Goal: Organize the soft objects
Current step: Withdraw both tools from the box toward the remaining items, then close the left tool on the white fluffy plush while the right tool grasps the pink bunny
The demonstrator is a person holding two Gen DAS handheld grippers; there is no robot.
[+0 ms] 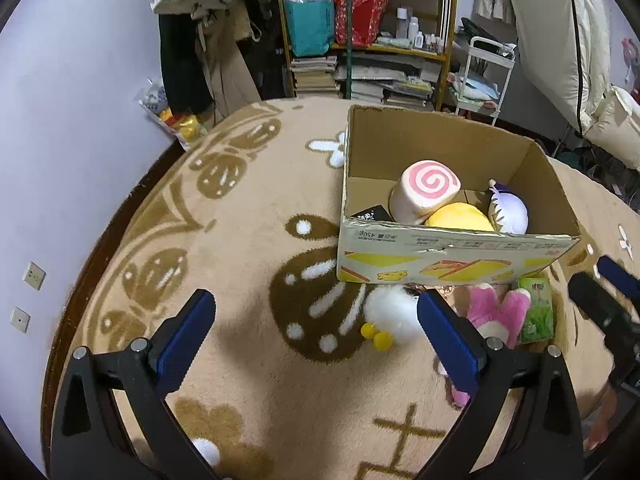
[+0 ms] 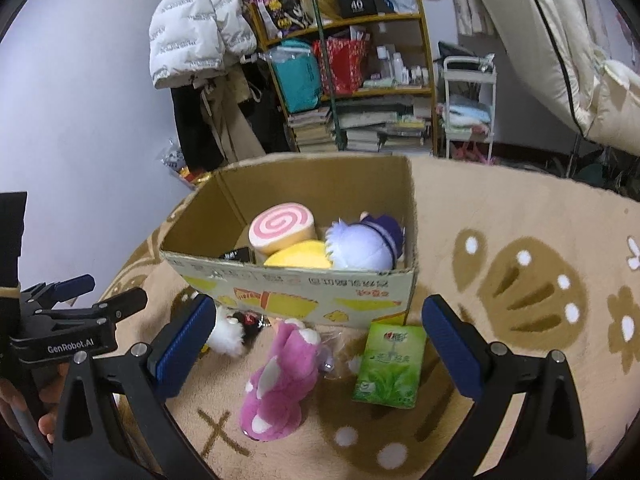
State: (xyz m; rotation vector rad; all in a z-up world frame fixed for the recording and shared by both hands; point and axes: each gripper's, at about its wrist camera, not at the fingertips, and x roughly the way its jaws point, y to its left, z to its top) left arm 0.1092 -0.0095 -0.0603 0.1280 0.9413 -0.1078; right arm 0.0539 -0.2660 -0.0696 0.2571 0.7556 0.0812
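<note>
An open cardboard box stands on the rug. It holds a pink swirl roll plush, a yellow plush and a purple-and-white plush. In front of the box lie a white fluffy plush, a pink plush and a green tissue pack. My left gripper is open and empty, left of the white plush. Open and empty, my right gripper hovers over the pink plush.
A beige patterned rug covers the floor. Behind it stand a cluttered shelf, hanging coats, a white cart and bedding. The wall runs close on the left.
</note>
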